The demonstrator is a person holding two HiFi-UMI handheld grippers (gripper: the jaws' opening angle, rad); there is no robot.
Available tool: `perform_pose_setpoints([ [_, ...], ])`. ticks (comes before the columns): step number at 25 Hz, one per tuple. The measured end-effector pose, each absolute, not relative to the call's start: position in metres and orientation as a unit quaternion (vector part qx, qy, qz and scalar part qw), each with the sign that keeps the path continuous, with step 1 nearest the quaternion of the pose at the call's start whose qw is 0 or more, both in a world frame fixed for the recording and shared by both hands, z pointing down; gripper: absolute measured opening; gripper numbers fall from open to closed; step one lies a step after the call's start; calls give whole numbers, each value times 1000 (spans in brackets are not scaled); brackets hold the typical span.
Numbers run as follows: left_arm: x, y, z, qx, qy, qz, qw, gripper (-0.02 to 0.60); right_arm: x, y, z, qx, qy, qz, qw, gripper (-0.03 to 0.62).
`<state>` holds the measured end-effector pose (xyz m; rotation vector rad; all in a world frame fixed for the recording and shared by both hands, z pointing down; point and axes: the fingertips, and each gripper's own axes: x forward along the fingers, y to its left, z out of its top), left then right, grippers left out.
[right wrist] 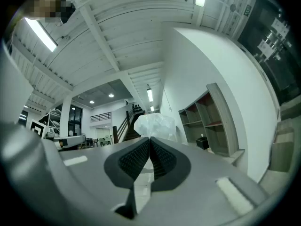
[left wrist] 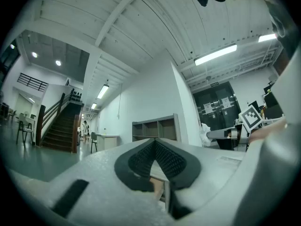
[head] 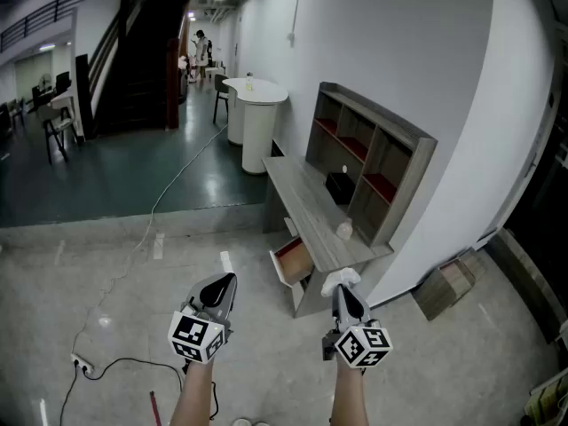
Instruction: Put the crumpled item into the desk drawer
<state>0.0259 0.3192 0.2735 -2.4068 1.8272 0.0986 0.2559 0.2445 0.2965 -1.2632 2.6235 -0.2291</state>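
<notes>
The crumpled item (head: pixel 341 280) is a white wad of plastic or paper, and my right gripper (head: pixel 340 289) is shut on it, in the air just in front of the grey desk (head: pixel 306 204). In the right gripper view the wad (right wrist: pixel 155 125) sticks out past the closed jaw tips (right wrist: pixel 150 139). The desk drawer (head: pixel 291 261) stands pulled open, its reddish inside showing, a little left of and beyond the wad. My left gripper (head: pixel 228 280) is shut with nothing in it, left of the drawer. From the left gripper view (left wrist: pixel 154 141) I also see the wad (left wrist: pixel 205 132).
A shelf unit (head: pixel 371 162) sits on the desk with a black box (head: pixel 339 187) in it; a small white object (head: pixel 343 231) lies on the desktop. White round tables (head: pixel 256 106) stand beyond. A cable and power strip (head: pixel 82 363) lie on the floor at left, a cardboard box (head: pixel 448 287) at right.
</notes>
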Motion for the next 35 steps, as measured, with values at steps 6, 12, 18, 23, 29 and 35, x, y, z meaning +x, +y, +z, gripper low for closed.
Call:
perform_pose_setpoints([
  [6, 24, 324, 272, -796, 602, 32, 59, 2, 254, 251, 294, -431, 892, -79, 112, 15],
  [12, 21, 324, 276, -796, 601, 34, 56, 2, 252, 254, 293, -430, 891, -83, 123, 15],
  [18, 22, 330, 287, -798, 600, 32, 43, 2, 254, 261, 294, -429, 889, -94, 134, 15],
  [23, 22, 334, 302, -799, 600, 24, 28, 2, 252, 261, 302, -428, 890, -96, 123, 15],
  [29, 21, 337, 313, -791, 612, 12, 20, 2, 251, 255, 310, -421, 893, -102, 120, 15],
  [35, 20, 339, 309, -778, 627, 4, 35, 2, 259, 237, 314, -415, 894, -106, 132, 15],
])
